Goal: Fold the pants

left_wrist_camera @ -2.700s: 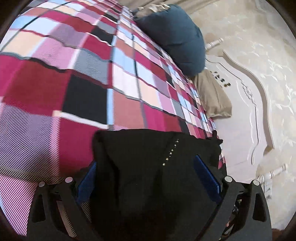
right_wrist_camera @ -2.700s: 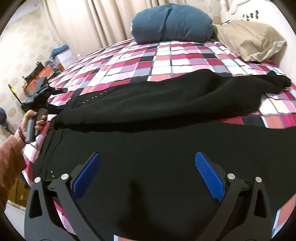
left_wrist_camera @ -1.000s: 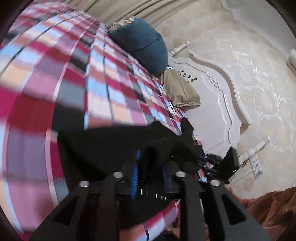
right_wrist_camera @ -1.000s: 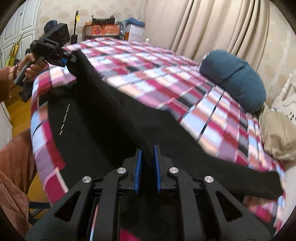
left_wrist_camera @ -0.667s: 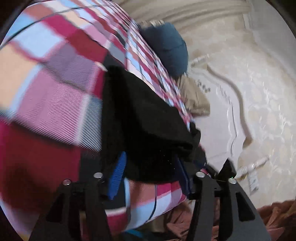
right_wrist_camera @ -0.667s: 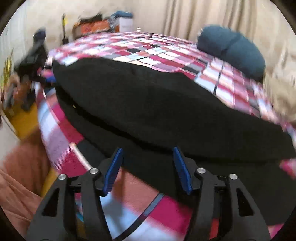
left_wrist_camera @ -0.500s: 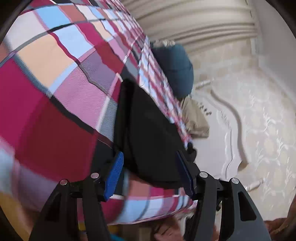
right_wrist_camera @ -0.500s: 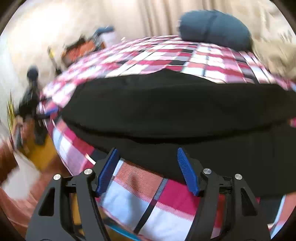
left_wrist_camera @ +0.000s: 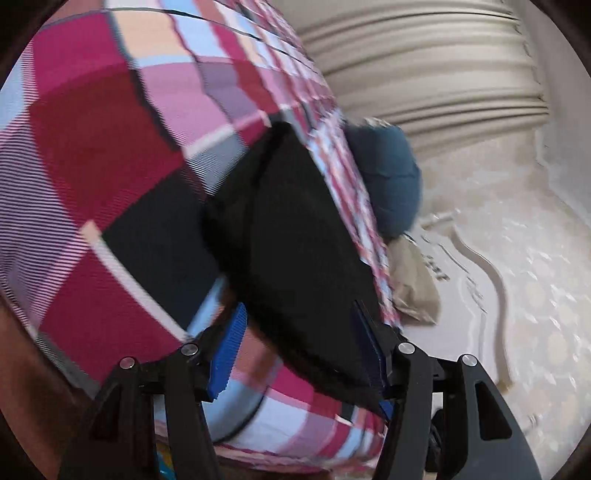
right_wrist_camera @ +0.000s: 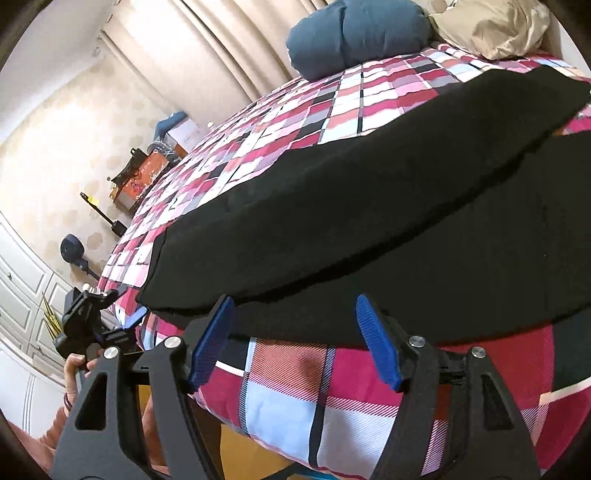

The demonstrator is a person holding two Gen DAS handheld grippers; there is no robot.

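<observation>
The black pants (right_wrist_camera: pixel 369 206) lie flat on the plaid bedspread (right_wrist_camera: pixel 295 122), one leg folded over the other along their length. My right gripper (right_wrist_camera: pixel 295 339) is open and empty at the bed's near edge, just short of the pants' lower edge. My left gripper (left_wrist_camera: pixel 301 354) is open, its blue pads (left_wrist_camera: pixel 227 350) on either side of the pants' end (left_wrist_camera: pixel 295 258), at the bed's edge. The left gripper also shows in the right wrist view (right_wrist_camera: pixel 122 325), held in a hand at the waist end.
A blue cushion (right_wrist_camera: pixel 354 33) and a beige pillow (right_wrist_camera: pixel 491 26) lie at the head of the bed, by the white headboard (left_wrist_camera: pixel 476 280). Curtains (right_wrist_camera: pixel 229 48) hang behind. Boxes and clutter (right_wrist_camera: pixel 147 166) stand on the floor beyond the far side.
Both grippers were shut on the pants a second ago while folding one leg over. Both have opened, let go and drawn back to the bed's edge.
</observation>
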